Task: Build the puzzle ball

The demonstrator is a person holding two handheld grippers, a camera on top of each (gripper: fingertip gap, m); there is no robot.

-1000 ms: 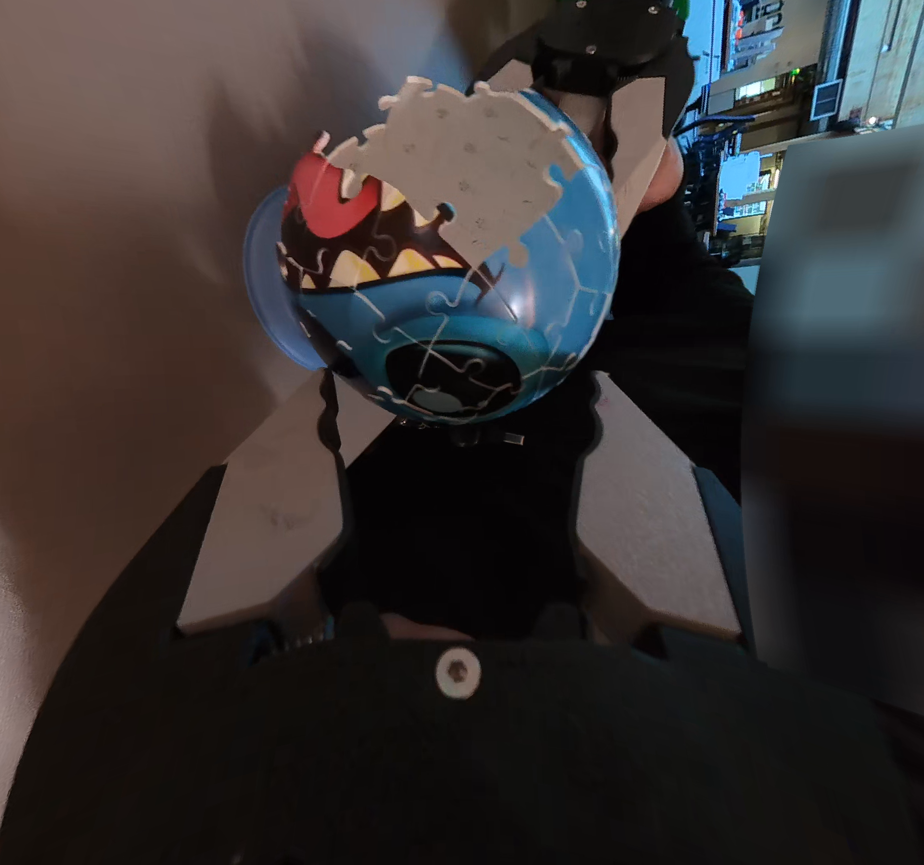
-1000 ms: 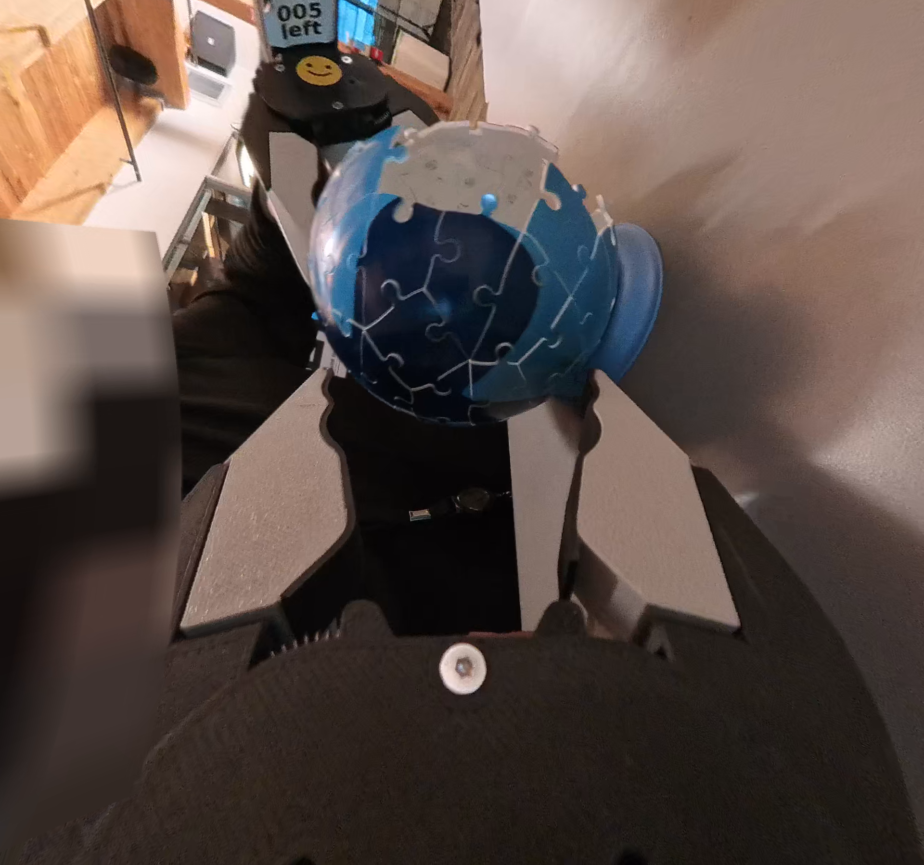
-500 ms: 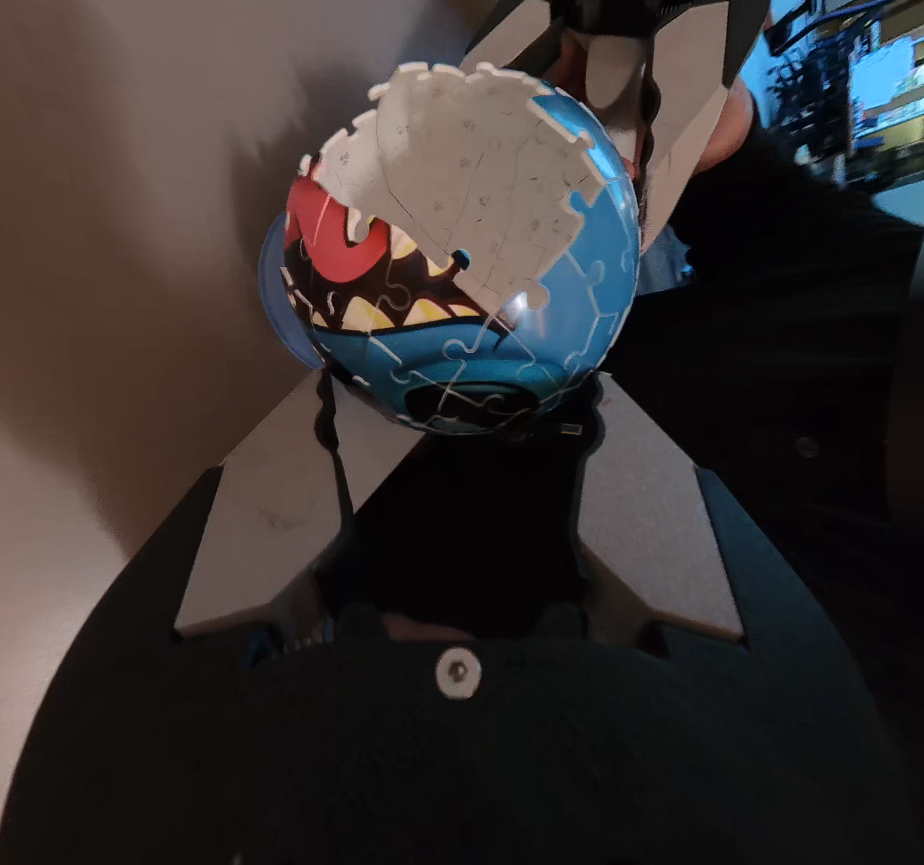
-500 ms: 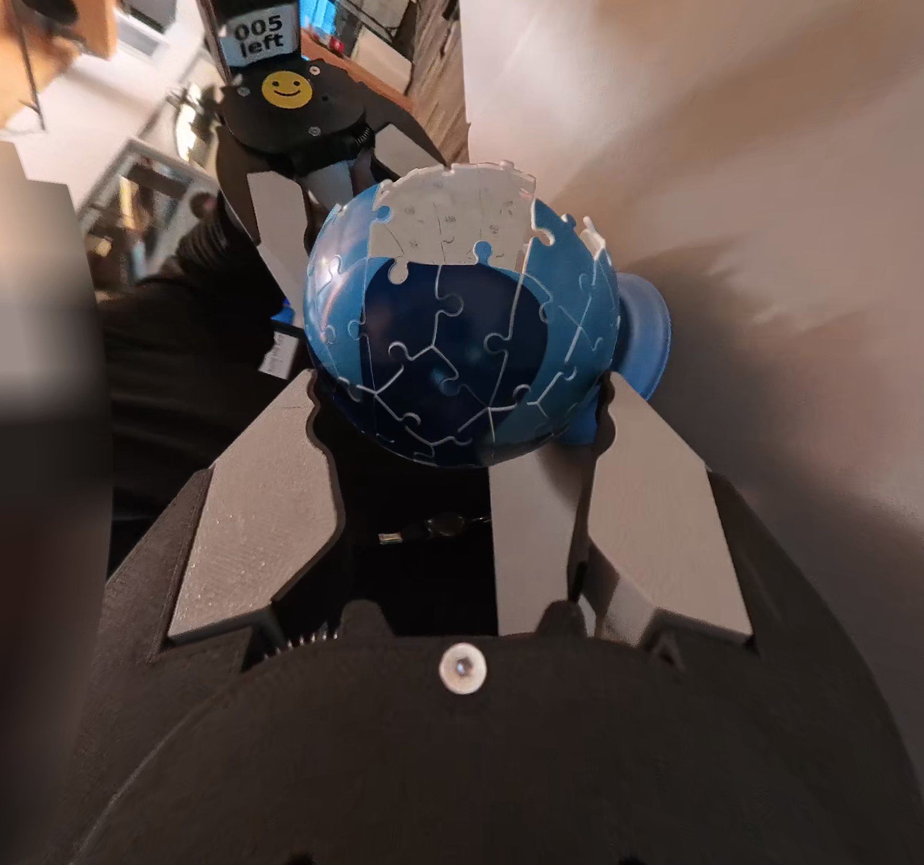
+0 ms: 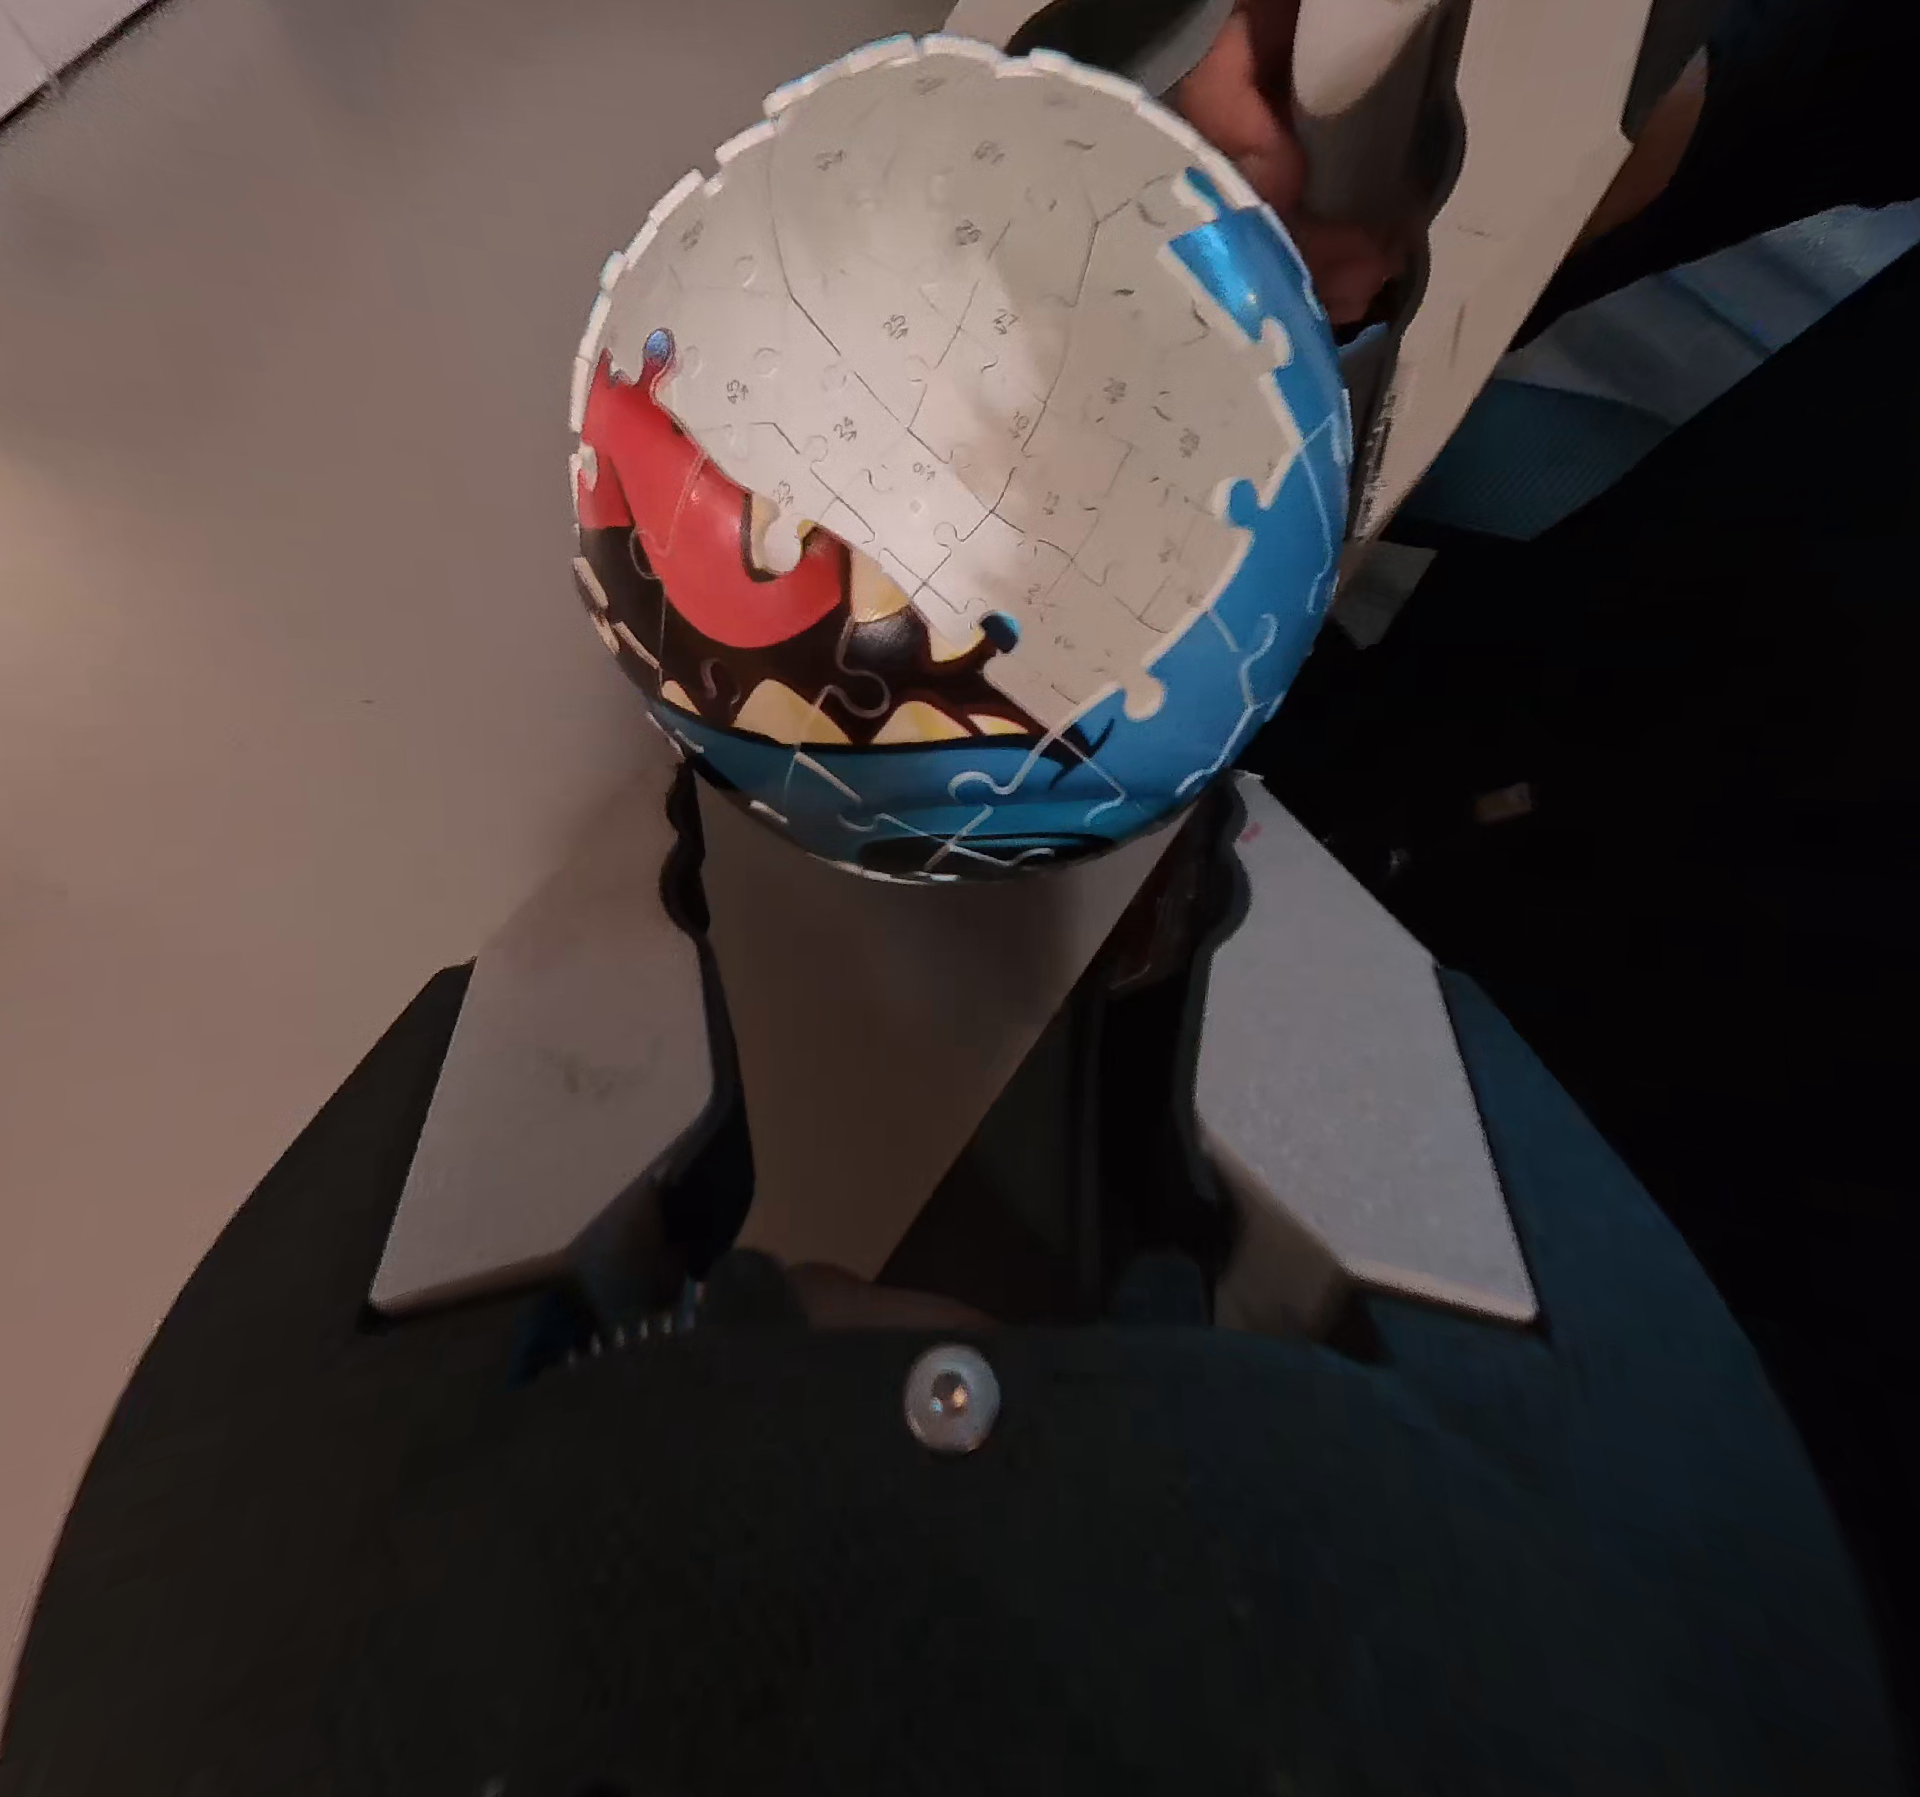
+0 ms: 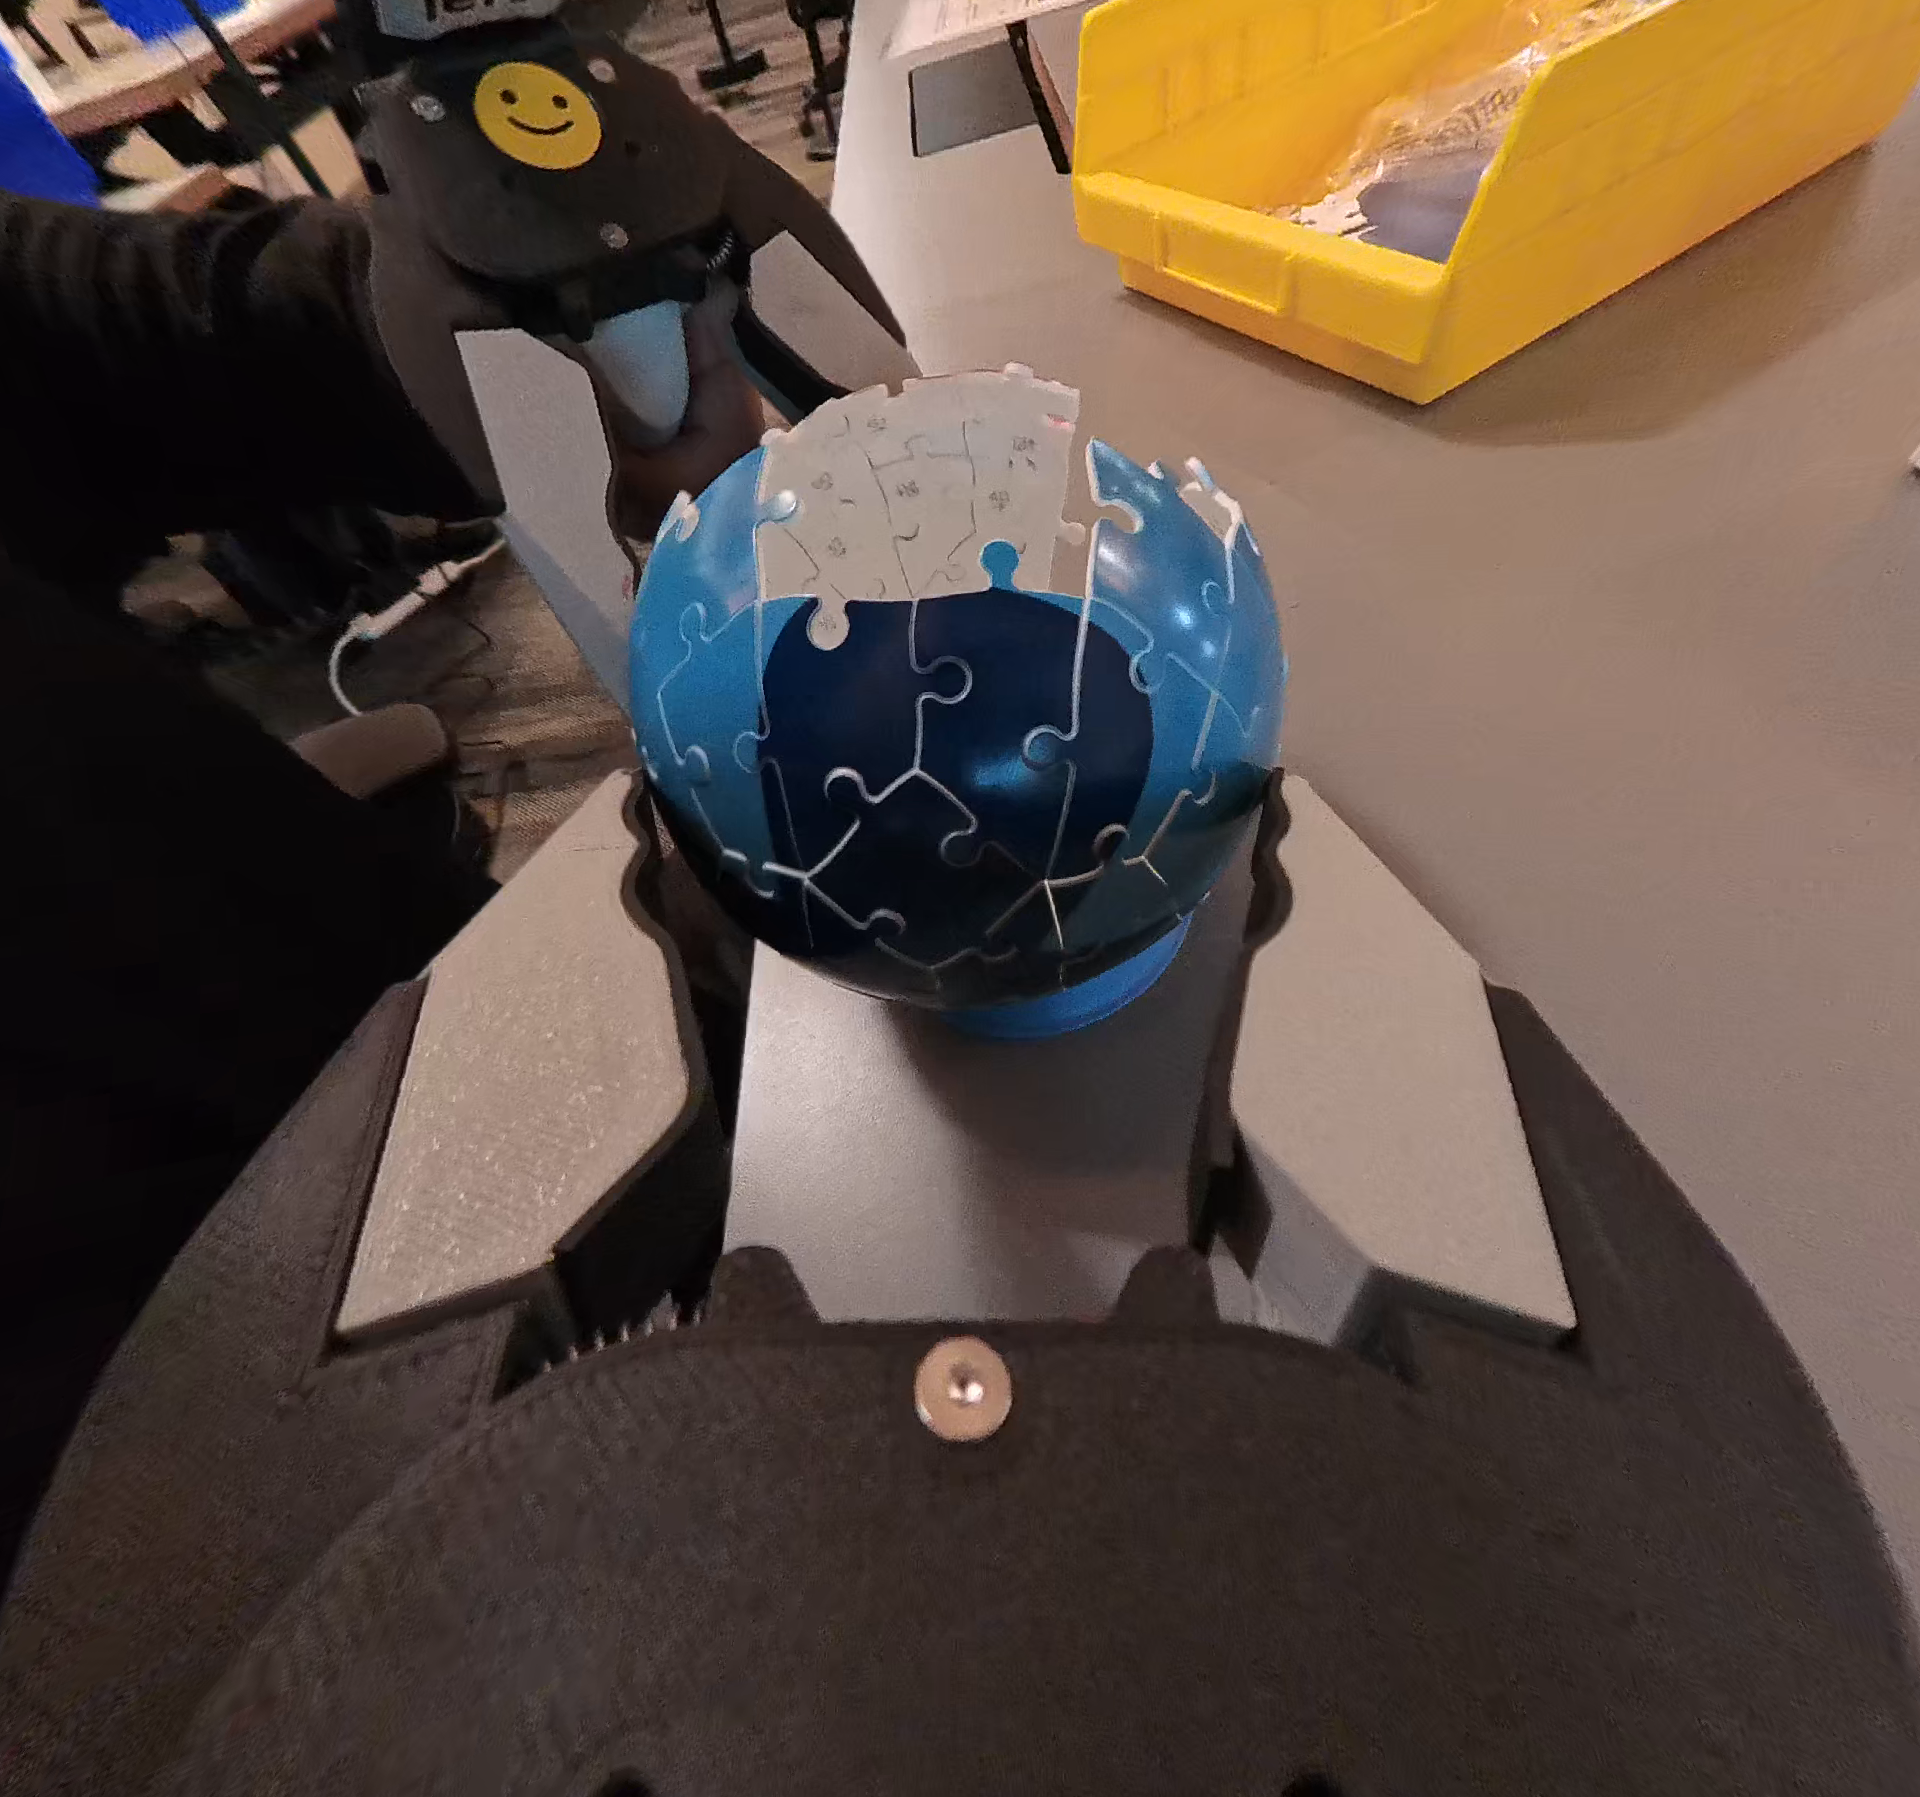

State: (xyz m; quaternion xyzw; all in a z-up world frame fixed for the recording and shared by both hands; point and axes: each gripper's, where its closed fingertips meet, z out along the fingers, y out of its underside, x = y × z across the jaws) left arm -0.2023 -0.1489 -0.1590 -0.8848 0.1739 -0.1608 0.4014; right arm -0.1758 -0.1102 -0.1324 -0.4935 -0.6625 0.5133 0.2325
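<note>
On the grey table, both the left gripper and right gripper squeeze the half-open puzzle ball on its blue stand, probably waiting for more top pieces.

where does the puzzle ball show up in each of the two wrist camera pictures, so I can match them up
Left wrist view: the puzzle ball sits at upper centre, between the left gripper fingers, its open top showing the white inner faces.
Right wrist view: the ball is at centre, between the right gripper fingers, dark blue patch facing the camera, on a blue stand.
Shared landmark: the grey table.
</note>
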